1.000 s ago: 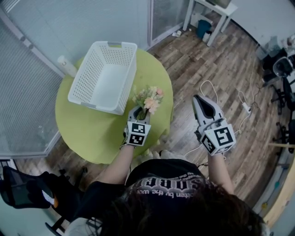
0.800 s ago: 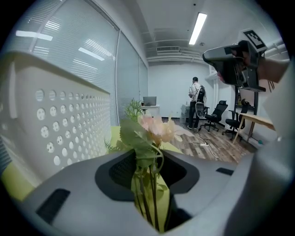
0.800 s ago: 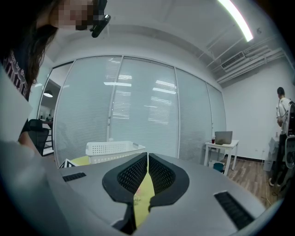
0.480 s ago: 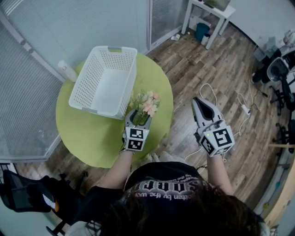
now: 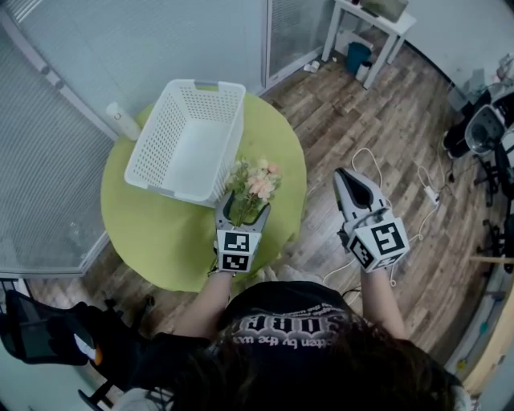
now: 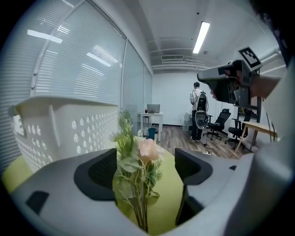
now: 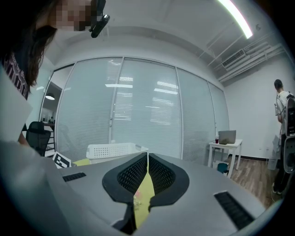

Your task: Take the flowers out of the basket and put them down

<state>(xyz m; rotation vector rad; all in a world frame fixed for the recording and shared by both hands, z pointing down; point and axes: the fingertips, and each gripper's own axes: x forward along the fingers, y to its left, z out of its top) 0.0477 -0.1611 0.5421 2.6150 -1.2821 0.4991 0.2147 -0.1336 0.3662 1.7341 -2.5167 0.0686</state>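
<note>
Now the flowers (image 5: 255, 183) are out of the white basket (image 5: 157, 140), which sits empty in the upper left of the head view. The bunch stands just beside the basket's near corner, over the round green table (image 5: 148, 229). The left gripper (image 5: 245, 210) has just been opening its jaws. They stand wide apart with the stems between them, not pinched (the stem ends are hidden, so I cannot tell if they rest on the table). I think the job is nearly done, and all that is left is for this gripper to pull away.

The right gripper (image 5: 345, 172) has its jaws together with nothing in them, out over the wood floor (image 5: 337, 112) at the right. Glass walls with blinds (image 5: 120, 48) run along the top left. A small white table (image 5: 377, 20) and a black office chair (image 5: 486, 128) are at the upper right.
</note>
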